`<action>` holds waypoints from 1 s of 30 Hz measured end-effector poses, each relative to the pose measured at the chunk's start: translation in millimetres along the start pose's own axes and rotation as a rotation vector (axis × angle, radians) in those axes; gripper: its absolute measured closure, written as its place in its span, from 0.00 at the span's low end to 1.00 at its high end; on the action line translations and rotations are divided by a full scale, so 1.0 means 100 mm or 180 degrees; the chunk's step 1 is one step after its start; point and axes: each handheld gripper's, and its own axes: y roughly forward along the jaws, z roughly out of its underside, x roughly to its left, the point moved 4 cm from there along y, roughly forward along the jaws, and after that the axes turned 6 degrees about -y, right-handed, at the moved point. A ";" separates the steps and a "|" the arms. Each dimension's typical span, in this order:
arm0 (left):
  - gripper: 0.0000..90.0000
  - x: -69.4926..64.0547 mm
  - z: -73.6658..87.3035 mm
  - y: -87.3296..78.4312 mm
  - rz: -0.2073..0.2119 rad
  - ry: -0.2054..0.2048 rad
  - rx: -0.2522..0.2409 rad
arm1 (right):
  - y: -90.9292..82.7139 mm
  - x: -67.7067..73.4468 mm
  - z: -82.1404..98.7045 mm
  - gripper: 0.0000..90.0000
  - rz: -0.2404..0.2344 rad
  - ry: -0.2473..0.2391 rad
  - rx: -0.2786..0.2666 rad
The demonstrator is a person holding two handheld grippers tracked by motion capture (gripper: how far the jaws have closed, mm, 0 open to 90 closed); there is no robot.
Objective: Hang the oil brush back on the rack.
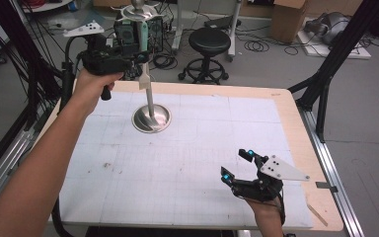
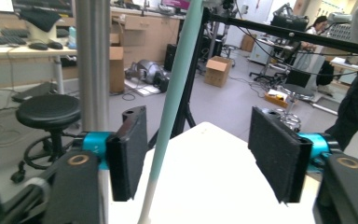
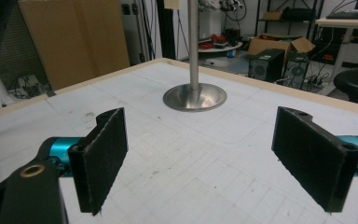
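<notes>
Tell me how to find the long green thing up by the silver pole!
Start at the big white table and find the round shiny base near its far left side, with a silver pole standing up from it. The mint-green utensil hangs beside that pole near its top, between the open jaws of the left gripper. It is the one pale green thing among metal and black.

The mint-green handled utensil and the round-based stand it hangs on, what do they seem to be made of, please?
The mint-green handled utensil: handle probably matte plastic, with an even, dull colour. The round-based stand looks like polished metal; its dished base mirrors the light.
</notes>
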 end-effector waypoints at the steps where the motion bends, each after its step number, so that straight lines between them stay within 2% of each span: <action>1: 0.40 -0.01 0.02 -0.03 0.0000 0.0010 -0.0023 | -0.01 0.00 0.00 0.19 0.0017 0.0003 -0.0013; 3: 0.38 -0.03 0.08 -0.12 0.0005 0.0007 -0.0059 | -0.04 -0.01 0.00 0.19 0.0032 0.0007 -0.0015; 7: 0.33 -0.08 0.20 -0.26 -0.0007 0.0135 -0.0080 | -0.09 -0.03 0.02 0.19 0.0073 0.0027 -0.0011; 9: 0.29 -0.09 0.27 -0.34 -0.0050 0.0141 -0.0088 | -0.11 -0.05 0.04 0.19 0.0097 0.0041 0.0009; 11: 0.20 -0.09 0.37 -0.42 -0.0118 0.0126 -0.0076 | -0.14 -0.07 0.07 0.19 0.0124 0.0049 0.0032; 12: 0.18 -0.10 0.41 -0.46 -0.0125 0.0140 -0.0066 | -0.15 -0.08 0.09 0.19 0.0143 0.0050 0.0050; 14: 0.18 -0.11 0.45 -0.49 -0.0132 0.0149 -0.0065 | -0.16 -0.10 0.11 0.19 0.0184 0.0040 0.0088; 15: 0.18 -0.13 0.55 -0.58 -0.0115 0.0237 -0.0131 | -0.17 -0.11 0.13 0.19 0.0206 0.0039 0.0111; 16: 0.18 -0.13 0.55 -0.58 -0.0115 0.0237 -0.0131 | -0.17 -0.11 0.13 0.19 0.0206 0.0039 0.0111; 17: 0.18 -0.16 0.65 -0.68 -0.0128 0.0306 -0.0247 | -0.19 -0.12 0.17 0.19 0.0242 0.0061 0.0156; 19: 0.18 -0.19 0.77 -0.80 -0.0136 0.0303 -0.0335 | -0.21 -0.13 0.21 0.19 0.0273 0.0049 0.0192; 21: 0.18 -0.22 0.90 -0.89 -0.0202 0.0336 -0.0330 | -0.23 -0.14 0.23 0.19 0.0295 0.0058 0.0216; 22: 0.18 -0.22 0.90 -0.89 -0.0202 0.0336 -0.0330 | -0.24 -0.14 0.24 0.19 0.0308 0.0050 0.0213; 24: 0.18 -0.26 1.09 -1.02 -0.0251 0.0350 -0.0298 | -0.25 -0.15 0.26 0.19 0.0321 0.0059 0.0222; 30: 0.19 -0.34 1.42 -1.23 -0.0243 0.0348 -0.0290 | -0.25 -0.15 0.28 0.19 0.0345 0.0060 0.0246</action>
